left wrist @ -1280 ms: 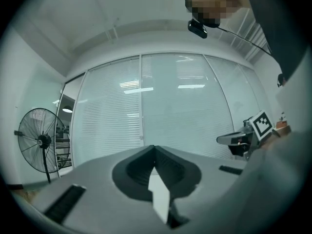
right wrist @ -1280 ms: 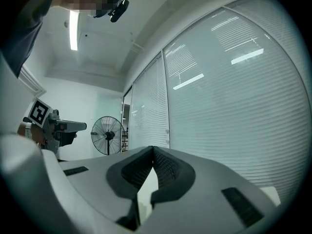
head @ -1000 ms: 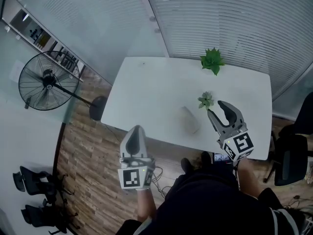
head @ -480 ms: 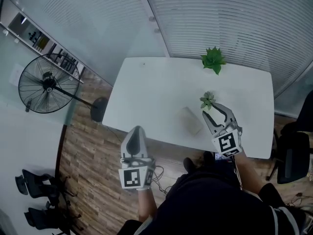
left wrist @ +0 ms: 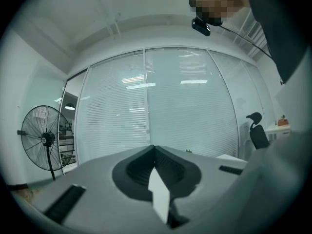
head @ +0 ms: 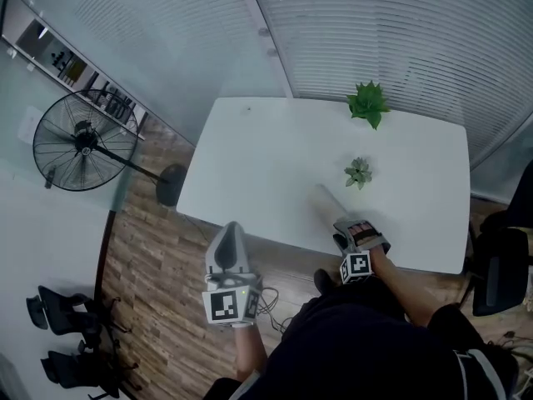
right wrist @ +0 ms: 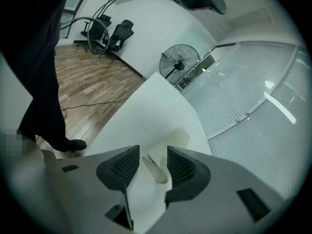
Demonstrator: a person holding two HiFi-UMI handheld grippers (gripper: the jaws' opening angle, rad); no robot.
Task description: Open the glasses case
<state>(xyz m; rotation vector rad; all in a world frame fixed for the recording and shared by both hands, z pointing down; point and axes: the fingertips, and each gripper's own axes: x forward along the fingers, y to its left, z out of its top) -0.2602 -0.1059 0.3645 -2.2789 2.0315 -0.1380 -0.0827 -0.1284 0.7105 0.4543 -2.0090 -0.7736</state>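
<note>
Pale slatted window blinds (head: 400, 40) fill the far side of the room, meeting a wood-plank floor (head: 141, 265) at the left. A white table (head: 250, 157) stands against the blinds, its near edge just in front of the person's dark-clad body (head: 358, 348). Left of the table a black pedestal fan (head: 83, 140) stands on the floor. Black office chairs (head: 58, 315) lie low at the left edge, and another dark chair (head: 500, 273) sits off the table's right end.

The left tongs (head: 231, 233) are held over the floor, off the table's near-left corner and well apart from everything on it. In the left gripper view they point level at the blinds, and their jaws are pressed together with nothing between them.

The right tongs (head: 353, 228) are low over the table's near edge and angled downward. In the right gripper view their jaws stand wide and are opening, neither pad touching anything.

A leafy green plant (head: 367, 103) sits at the table's far edge, and a smaller grey-green plant (head: 358, 172) sits nearer the middle.

The glasses case (head: 326, 202), pale and long, lies flat on the table between the small plant and the near edge, just beyond the right tongs. In the right gripper view its near end shows in the gap between those jaws. I cannot tell whether its lid is shut.
</note>
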